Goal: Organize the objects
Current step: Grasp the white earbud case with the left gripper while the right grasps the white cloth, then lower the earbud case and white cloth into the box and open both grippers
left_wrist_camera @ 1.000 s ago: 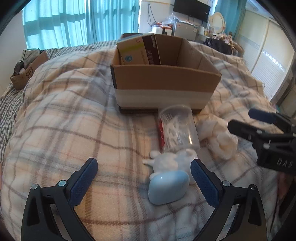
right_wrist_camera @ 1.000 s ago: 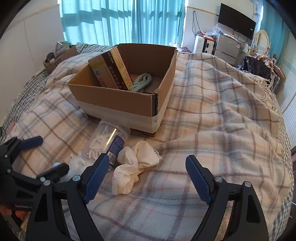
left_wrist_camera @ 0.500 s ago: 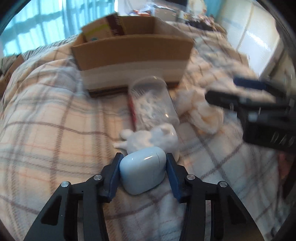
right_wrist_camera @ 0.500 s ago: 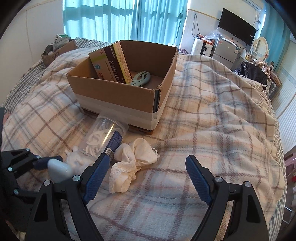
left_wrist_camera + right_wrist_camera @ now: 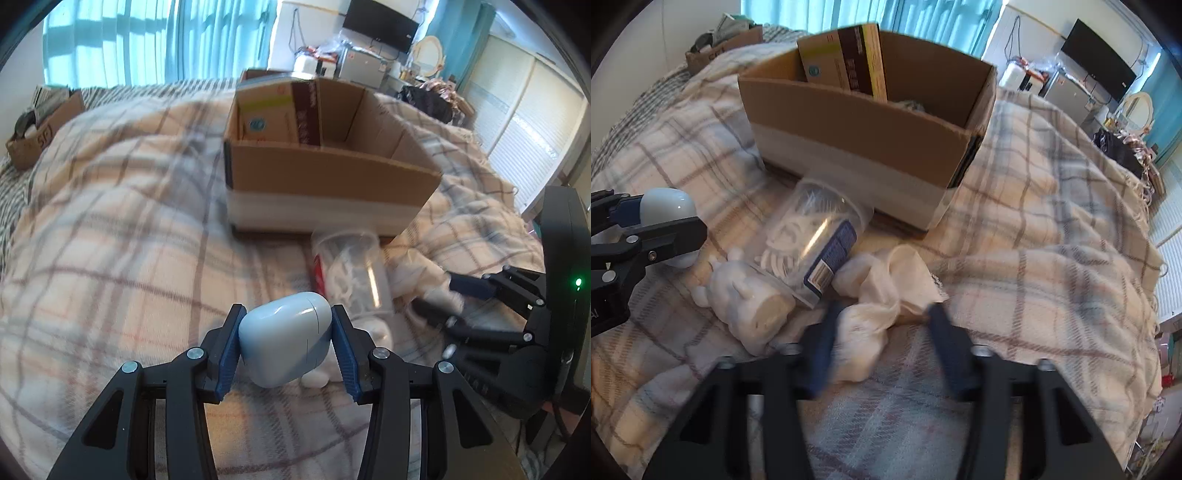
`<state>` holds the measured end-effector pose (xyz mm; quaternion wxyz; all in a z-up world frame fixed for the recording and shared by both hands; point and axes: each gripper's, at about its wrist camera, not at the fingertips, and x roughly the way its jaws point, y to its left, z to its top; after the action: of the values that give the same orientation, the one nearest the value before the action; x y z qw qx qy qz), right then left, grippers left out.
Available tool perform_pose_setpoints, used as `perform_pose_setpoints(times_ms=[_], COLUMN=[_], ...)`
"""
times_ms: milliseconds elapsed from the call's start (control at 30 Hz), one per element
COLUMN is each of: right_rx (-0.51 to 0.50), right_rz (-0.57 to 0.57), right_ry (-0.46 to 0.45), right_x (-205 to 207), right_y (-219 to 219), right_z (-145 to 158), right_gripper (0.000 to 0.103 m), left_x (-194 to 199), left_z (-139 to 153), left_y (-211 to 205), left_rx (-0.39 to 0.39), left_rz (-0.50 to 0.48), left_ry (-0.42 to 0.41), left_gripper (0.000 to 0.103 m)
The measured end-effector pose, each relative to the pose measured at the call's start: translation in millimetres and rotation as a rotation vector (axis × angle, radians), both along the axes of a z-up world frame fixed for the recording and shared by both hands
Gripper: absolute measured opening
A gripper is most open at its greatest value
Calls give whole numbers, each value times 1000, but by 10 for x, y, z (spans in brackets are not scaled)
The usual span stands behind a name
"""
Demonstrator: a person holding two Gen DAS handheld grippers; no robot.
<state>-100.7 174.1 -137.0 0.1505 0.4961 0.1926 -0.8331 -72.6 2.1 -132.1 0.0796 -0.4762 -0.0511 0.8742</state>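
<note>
At far left we see the left gripper (image 5: pixel 285 341) clamped on a pale blue earbud case (image 5: pixel 284 341), lifted just above the plaid blanket (image 5: pixel 110 258). Right of it lies a white figurine (image 5: pixel 746 306), touching a clear plastic jar (image 5: pixel 809 240) on its side, whose mouth sits against the cardboard box (image 5: pixel 864 136). A yellow-and-brown carton (image 5: pixel 846 62) stands inside that box. Further right, our right gripper (image 5: pixel 881 339) is closing around a crumpled white cloth (image 5: pixel 882 295), which sits between its blue fingers (image 5: pixel 945 343); whether they press it yet we cannot tell.
</note>
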Motion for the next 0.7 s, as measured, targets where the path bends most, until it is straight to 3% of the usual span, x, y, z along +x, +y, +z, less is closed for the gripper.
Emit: perform_pose_setpoints(times_ms=[33, 67, 367, 700], right_rx=[2, 7, -23, -119], right_rz=[0, 1, 18, 43], right_ry=[-3, 5, 175, 289], right_x=[0, 12, 270, 470], right_y=[6, 4, 1, -52], right_z=[-12, -10, 375, 1019], right_gripper=[17, 14, 11, 11], left_x=[-8, 1, 129, 104], left_z=[-32, -46, 48, 563], left_y=[-2, -6, 2, 65], left_rx=[0, 1, 17, 62], left_rz=[5, 8, 10, -28], left_ry=[-7, -10, 9, 103], left_gripper=[47, 47, 47, 47])
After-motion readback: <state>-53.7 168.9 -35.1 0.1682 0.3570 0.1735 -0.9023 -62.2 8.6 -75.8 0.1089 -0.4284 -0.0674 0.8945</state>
